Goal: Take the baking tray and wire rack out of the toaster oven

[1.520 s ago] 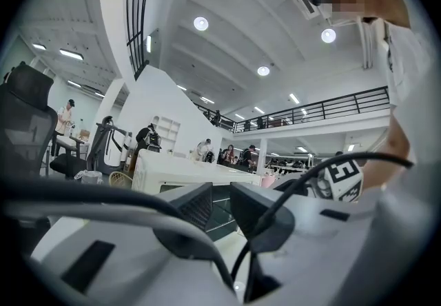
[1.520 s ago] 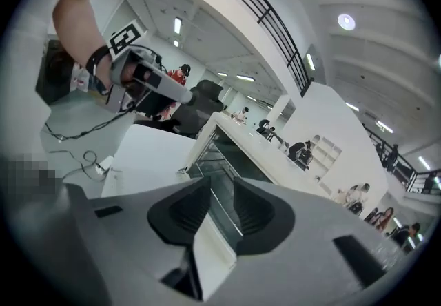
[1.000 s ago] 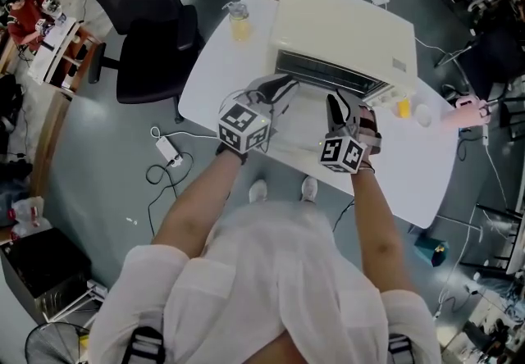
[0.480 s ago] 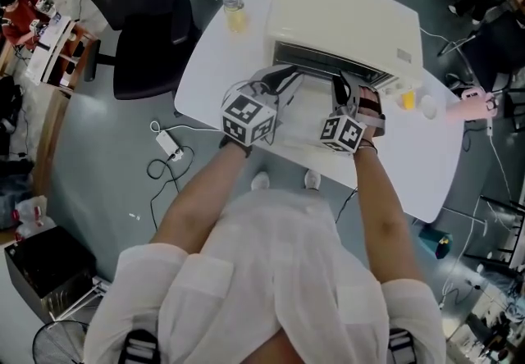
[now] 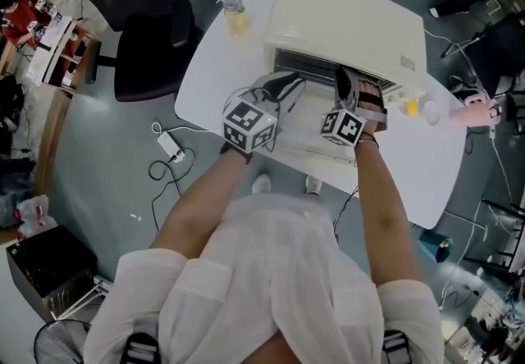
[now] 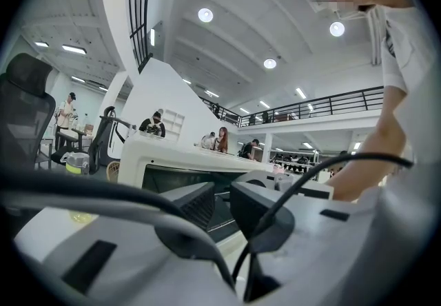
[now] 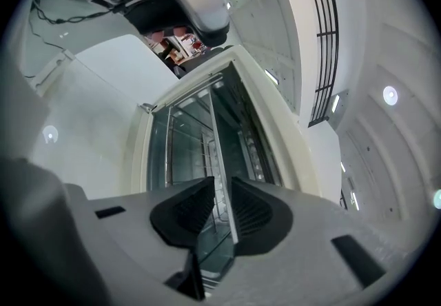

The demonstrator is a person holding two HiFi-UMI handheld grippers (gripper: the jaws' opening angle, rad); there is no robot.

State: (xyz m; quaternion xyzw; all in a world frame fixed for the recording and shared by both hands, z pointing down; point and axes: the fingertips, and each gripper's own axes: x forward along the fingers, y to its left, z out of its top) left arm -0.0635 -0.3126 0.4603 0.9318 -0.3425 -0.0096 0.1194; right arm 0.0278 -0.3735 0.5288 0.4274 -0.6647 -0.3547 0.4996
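The toaster oven (image 5: 344, 18) is seen on the white table (image 5: 213, 67) with its door (image 5: 308, 120) let down. The right gripper (image 7: 222, 205) is held at the opening. Its jaws have just been closing, and a thin metal edge (image 7: 219, 153) stands between them, not yet pinched. Whether it belongs to tray or rack cannot be told. Wire rack (image 7: 201, 149) bars are seen inside. The left gripper (image 6: 222, 194) is held before the oven, its jaws narrowly apart with nothing between them. A grey label (image 5: 404, 65) on the oven top is too small to be read.
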